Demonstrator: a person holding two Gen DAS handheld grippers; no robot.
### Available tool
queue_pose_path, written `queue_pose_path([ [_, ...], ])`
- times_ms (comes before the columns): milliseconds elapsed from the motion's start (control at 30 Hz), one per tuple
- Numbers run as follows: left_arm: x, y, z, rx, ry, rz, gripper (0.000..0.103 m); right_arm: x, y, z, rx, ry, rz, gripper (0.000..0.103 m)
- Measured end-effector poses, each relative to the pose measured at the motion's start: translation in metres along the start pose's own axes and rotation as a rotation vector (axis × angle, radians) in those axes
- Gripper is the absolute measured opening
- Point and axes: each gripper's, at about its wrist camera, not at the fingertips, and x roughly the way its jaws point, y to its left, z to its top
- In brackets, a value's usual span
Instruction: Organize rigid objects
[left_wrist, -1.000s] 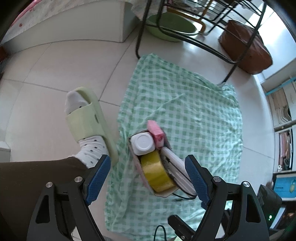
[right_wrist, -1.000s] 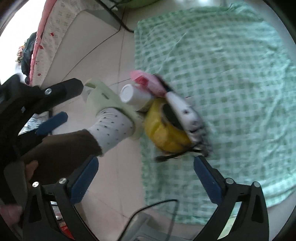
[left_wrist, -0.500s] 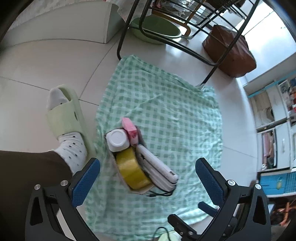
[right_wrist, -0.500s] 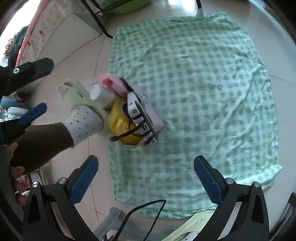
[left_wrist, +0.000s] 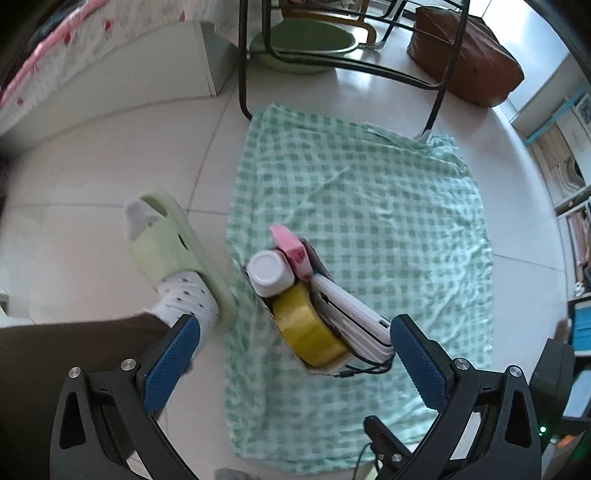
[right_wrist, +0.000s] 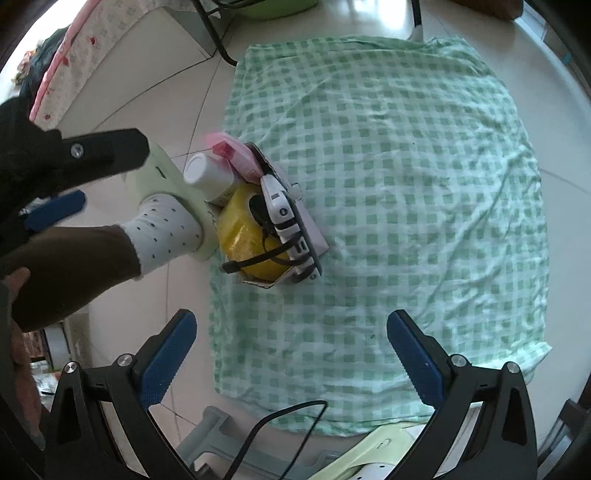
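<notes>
A small cardboard box (left_wrist: 314, 365) (right_wrist: 258, 282) stands on the left edge of a green checked cloth (left_wrist: 388, 221) (right_wrist: 406, 166). It holds a white bottle (left_wrist: 269, 273) (right_wrist: 208, 173), a yellow tape roll (left_wrist: 306, 328) (right_wrist: 243, 225), a pink packet (left_wrist: 290, 245) (right_wrist: 236, 157) and a white power bank (left_wrist: 354, 321) (right_wrist: 286, 218) with a black cable. My left gripper (left_wrist: 291, 365) is open and empty, above and near the box. My right gripper (right_wrist: 291, 354) is open and empty, over the cloth's near part. The left gripper's fingers (right_wrist: 107, 151) show at the left of the right wrist view.
A person's foot in a dotted sock and pale green slipper (left_wrist: 173, 251) (right_wrist: 166, 218) stands just left of the box. A black metal chair frame (left_wrist: 243, 55), a green basin (left_wrist: 303, 40) and a brown bag (left_wrist: 469, 62) lie beyond the cloth. A bed (left_wrist: 92, 66) is far left.
Both grippers have drifted above the box; the left view swung back closer to it, the right one pulled away and up. The box and its contents stay put.
</notes>
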Motion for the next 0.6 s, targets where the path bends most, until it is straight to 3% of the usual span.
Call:
queue_pose_path([
  [267, -0.003, -0.011, -0.009, 0.027, -0.018, 0.067, 0.103, 0.002, -0.005, 0.001, 0.018, 0.003, -0.009, 0.103],
  [600, -0.003, -0.015, -0.009, 0.04, -0.023, 0.072, 0.103, 0.0, -0.003, 0.003, 0.006, -0.006, -0.032, 0.103],
])
